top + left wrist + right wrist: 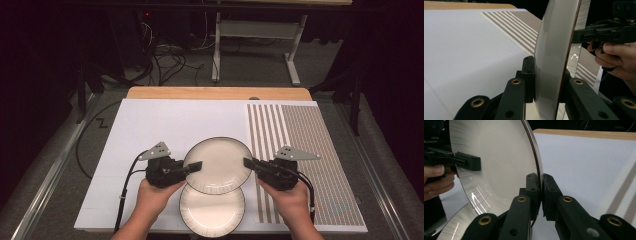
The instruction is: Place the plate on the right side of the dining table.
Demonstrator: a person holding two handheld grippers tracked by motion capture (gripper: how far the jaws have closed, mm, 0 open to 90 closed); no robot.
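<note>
While clamped at opposite rims by left tool (196, 166) and right tool (248, 162), round glossy dark-edged plate (218, 165) overlaps second plate (212, 210).

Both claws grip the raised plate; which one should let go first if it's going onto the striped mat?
Probably the left claw: the right claw holds the raised plate on the side nearest the striped mat, so it could carry it there directly.

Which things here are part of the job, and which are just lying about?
In the job:
left gripper
right gripper
lifted white dark-rimmed plate
second white dark-rimmed plate

Lying about:
brown-striped mat
white table sheet
</note>
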